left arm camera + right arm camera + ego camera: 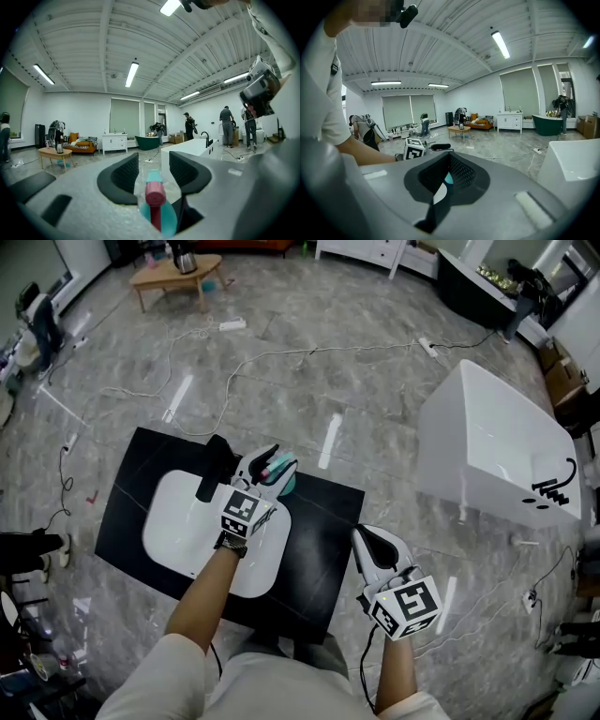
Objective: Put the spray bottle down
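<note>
Far off at the left, we see a low wooden table (pixel 176 276) standing on the grey marble-patterned floor (pixel 309 362), well apart from everything else. Nearer to us lies a flat black rectangular worktop (pixel 131 486), and a white oval basin (pixel 178 521) is set into its left half.

Over the far right edge of that basin we hold the left tongs (pixel 272 468), reaching away from us. In the left gripper view these tongs (pixel 153 161) stand spread wide. The teal plastic spray bottle with a pink nozzle (pixel 154 199) is between them, and neither black pad presses on it. In the head view the bottle (pixel 286 482) shows at the far right rim of the basin, where white meets black. We cannot tell whether its base rests on the surface.

Further right, just past the near right corner of the worktop, we hold the right tongs (pixel 366 540) over the floor. In the right gripper view these tongs (pixel 449 164) are pressed together, with only a thin sliver of light between the pads and nothing gripped.

At the far right a large white rectangular bathtub (pixel 487 427) stands on the floor.
</note>
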Action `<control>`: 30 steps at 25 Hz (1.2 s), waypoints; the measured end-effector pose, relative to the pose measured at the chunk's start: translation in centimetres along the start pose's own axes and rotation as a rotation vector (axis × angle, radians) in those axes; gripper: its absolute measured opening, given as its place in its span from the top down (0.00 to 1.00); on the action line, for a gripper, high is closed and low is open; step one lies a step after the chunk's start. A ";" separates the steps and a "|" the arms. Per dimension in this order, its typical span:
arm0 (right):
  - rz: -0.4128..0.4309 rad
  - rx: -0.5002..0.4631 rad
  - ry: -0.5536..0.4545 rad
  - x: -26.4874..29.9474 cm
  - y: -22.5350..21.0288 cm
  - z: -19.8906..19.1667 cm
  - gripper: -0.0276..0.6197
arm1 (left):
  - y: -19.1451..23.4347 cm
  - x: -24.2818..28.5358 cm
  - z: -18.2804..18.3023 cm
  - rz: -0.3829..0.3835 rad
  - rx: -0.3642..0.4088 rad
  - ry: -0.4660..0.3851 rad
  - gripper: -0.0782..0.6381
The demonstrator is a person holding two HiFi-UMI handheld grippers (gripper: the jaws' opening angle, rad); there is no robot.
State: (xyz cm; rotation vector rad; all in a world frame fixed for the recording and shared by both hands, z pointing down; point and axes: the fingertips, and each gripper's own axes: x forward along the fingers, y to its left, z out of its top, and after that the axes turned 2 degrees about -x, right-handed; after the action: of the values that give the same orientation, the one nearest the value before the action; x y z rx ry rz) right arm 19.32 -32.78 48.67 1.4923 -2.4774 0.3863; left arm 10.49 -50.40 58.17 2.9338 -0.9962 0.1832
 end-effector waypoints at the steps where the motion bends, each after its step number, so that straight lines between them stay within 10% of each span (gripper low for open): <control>1: 0.000 -0.002 -0.002 -0.2 -0.1 0.1 0.95 | 0.0 -0.2 0.2 0.004 -0.004 -0.008 0.60; 13: 0.010 -0.038 -0.049 -2.1 0.9 1.9 0.95 | -0.8 -4.4 3.2 0.034 -0.003 -0.061 0.62; 22: 0.020 -0.061 -0.073 -3.2 2.3 3.4 0.94 | -1.5 -9.9 4.7 0.141 -0.036 -0.035 0.83; 30: 0.007 -0.054 -0.081 -3.6 3.1 5.1 0.95 | -4.6 -13.9 7.4 0.148 0.097 0.032 0.88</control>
State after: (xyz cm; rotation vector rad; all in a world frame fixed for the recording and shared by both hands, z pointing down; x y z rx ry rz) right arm 17.90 -30.15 42.34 1.5066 -2.5342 0.2625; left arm 3.04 -38.89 49.10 2.9319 -1.2339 0.2898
